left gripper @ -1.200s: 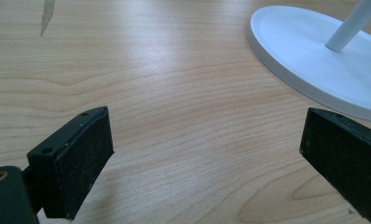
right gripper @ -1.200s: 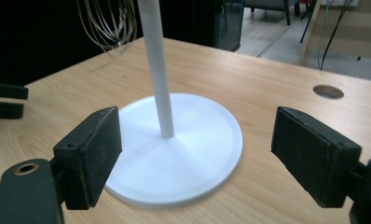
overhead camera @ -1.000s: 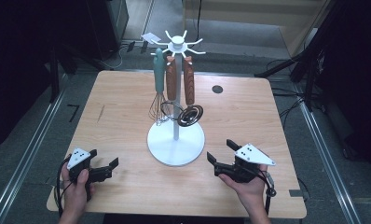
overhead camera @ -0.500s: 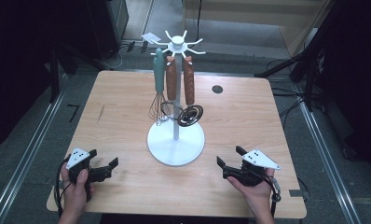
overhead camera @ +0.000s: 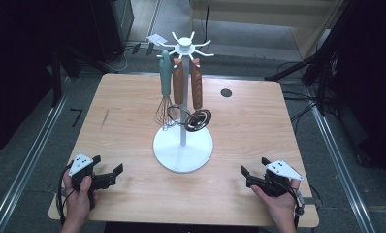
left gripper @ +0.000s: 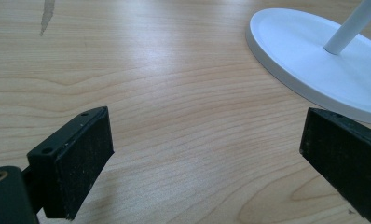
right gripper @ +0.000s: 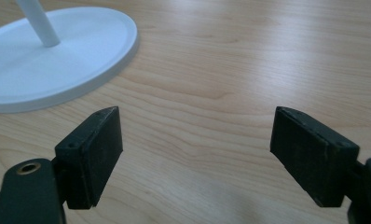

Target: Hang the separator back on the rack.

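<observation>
A white utensil stand point(overhead camera: 183, 145) rises from a round base at the middle of the wooden table point(overhead camera: 123, 111). From its top hooks hang a teal-handled whisk point(overhead camera: 165, 92) and two wooden-handled utensils point(overhead camera: 196, 85). My left gripper point(overhead camera: 106, 170) rests near the front left edge, open, with bare wood between its jaws. My right gripper point(overhead camera: 255, 168) sits near the front right edge, also open and holding nothing. The stand's base point(left gripper: 314, 70) lies ahead and to the right of my left gripper point(left gripper: 207, 158). The same base point(right gripper: 53, 60) lies ahead and to the left of my right gripper point(right gripper: 195, 156).
A small dark round spot point(overhead camera: 226, 92) marks the table's far right. A dark streak point(overhead camera: 104, 118) marks the wood at the left. Metal rails point(overhead camera: 31, 160) and cables run along the floor beside the table. A white tag point(overhead camera: 156, 40) hangs from a stand hook.
My right gripper has drawn back toward the front right corner of the table. The left gripper has stayed where it was.
</observation>
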### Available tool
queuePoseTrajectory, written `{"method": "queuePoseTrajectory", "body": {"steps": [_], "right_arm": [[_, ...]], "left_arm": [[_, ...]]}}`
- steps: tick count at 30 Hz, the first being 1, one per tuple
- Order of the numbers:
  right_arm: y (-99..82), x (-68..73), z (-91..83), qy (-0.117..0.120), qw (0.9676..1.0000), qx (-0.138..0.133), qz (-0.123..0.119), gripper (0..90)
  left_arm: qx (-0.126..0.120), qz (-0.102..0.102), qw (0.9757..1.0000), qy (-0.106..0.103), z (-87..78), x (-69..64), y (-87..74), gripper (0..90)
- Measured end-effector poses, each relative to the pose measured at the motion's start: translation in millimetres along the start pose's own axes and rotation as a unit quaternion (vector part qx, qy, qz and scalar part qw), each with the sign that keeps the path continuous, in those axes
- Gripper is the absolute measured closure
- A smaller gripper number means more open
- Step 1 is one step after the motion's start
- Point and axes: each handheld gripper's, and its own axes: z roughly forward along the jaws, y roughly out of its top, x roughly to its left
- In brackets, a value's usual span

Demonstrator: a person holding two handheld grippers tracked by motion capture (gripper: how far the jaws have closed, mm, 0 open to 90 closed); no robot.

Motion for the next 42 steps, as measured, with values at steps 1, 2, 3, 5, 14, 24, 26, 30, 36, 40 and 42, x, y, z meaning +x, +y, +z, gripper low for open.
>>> {"method": "queuePoseTrajectory", "body": {"steps": [1,2,3,5,14,24,26,30,36,40,42], "right_arm": [[-1.3,-2.0,-0.4,-0.002,1.0,0.002,0.0,17.5],[-2.3,-3.8,-1.2,-0.005,1.0,0.003,0.003,17.5],[-3.2,-5.8,-1.5,-0.005,1.0,0.001,0.004,17.5],[-5.1,-9.2,-3.2,-0.012,0.9999,0.002,0.008,17.5],[-16.2,-27.8,-12.4,-0.035,0.9992,0.002,0.018,18.4],[-26.5,-47.0,-24.9,-0.057,0.9981,0.002,0.025,18.4],[-28.7,-51.0,-26.9,-0.062,0.9977,0.002,0.027,18.5],[-30.9,-59.0,-31.7,-0.071,0.9968,-0.002,0.038,18.8],[-33.6,-67.4,-37.7,-0.084,0.9955,-0.003,0.045,18.8],[-35.4,-72.5,-41.3,-0.09,0.9946,-0.001,0.05,18.7],[-36.0,-74.7,-42.5,-0.09,0.9944,-0.003,0.054,18.7]], "left_arm": [[0.0,0.0,1.0,0.0,0.0,0.0,0.0,2.6],[-0.001,0.0,1.0,0.0,-0.1,-0.1,0.0,2.6],[-0.001,-0.001,1.0,0.0,-0.1,-0.1,0.0,2.6],[-0.001,-0.001,1.0,-0.001,-0.1,0.0,-0.2,2.6],[-0.001,0.0,1.0,0.0,-0.2,-0.3,-0.2,2.6],[-0.003,0.001,1.0,0.002,-0.5,-0.7,-0.4,2.6],[-0.003,0.001,1.0,0.002,-0.7,-0.5,-0.5,2.6],[-0.004,0.0,1.0,0.002,-0.8,-0.3,-0.5,2.6],[-0.005,-0.002,1.0,0.002,-1.0,0.2,-0.5,2.6],[-0.006,-0.004,1.0,0.002,-1.0,0.2,-0.6,2.6],[-0.007,-0.007,1.0,0.0,-1.0,0.7,-0.6,2.6]]}}
